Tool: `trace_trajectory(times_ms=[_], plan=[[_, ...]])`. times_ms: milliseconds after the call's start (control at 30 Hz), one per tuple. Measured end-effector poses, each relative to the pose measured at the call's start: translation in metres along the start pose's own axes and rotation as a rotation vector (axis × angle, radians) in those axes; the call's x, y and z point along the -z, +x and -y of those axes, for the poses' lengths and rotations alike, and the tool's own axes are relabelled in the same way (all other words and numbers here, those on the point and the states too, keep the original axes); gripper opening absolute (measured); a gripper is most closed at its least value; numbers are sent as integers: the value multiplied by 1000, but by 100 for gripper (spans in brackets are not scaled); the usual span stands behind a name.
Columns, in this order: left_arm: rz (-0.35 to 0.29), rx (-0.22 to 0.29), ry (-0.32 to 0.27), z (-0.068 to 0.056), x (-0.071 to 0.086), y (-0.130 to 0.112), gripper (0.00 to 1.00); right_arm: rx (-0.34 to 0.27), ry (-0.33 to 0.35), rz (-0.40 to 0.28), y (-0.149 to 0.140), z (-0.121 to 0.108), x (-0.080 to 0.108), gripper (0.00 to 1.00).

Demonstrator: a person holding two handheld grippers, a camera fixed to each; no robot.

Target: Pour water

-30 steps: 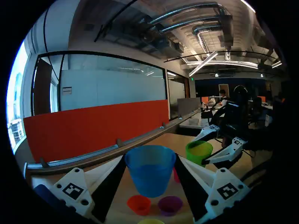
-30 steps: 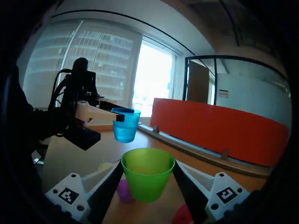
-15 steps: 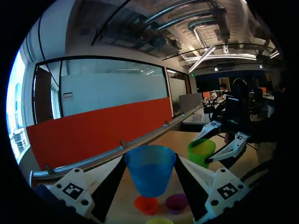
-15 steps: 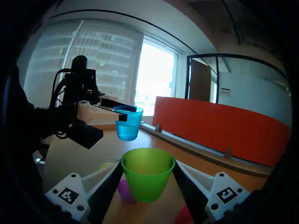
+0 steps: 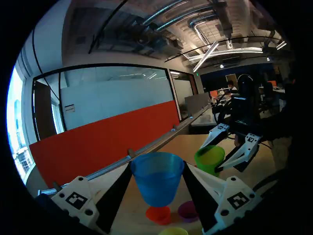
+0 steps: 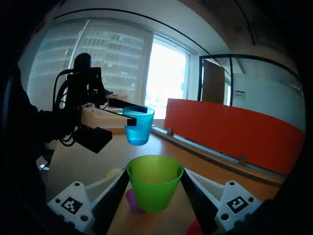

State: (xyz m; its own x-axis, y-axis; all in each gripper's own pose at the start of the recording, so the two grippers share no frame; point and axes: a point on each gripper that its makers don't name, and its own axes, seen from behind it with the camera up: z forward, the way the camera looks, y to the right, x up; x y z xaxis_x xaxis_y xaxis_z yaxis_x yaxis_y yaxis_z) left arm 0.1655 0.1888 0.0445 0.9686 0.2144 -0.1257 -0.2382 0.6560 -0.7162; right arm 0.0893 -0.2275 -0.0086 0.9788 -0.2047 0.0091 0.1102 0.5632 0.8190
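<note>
Pre-pour: left tongs (image 5: 157, 168) clamped on blue cup (image 5: 157, 182), seemingly w/ water (image 6: 137, 138), held in air near green cup (image 6: 155, 188) clamped in right tongs (image 6: 155, 174); next calls for blue rim over green, then tilt; orange cup (image 5: 158, 214), purple cup (image 5: 188, 210), yellow cup (image 5: 173, 231) sit on counter (image 5: 184, 146) below, nothing betw the two.
</note>
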Motion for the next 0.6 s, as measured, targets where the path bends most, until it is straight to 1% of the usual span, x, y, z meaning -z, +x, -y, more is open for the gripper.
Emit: trace_trajectory(times_ms=[300, 600], plan=[[-16, -5, 15, 7, 5, 8, 88, 4, 18, 8, 2, 4, -5, 93], [-18, -35, 21, 8, 10, 11, 88, 20, 49, 24, 2, 11, -13, 93]])
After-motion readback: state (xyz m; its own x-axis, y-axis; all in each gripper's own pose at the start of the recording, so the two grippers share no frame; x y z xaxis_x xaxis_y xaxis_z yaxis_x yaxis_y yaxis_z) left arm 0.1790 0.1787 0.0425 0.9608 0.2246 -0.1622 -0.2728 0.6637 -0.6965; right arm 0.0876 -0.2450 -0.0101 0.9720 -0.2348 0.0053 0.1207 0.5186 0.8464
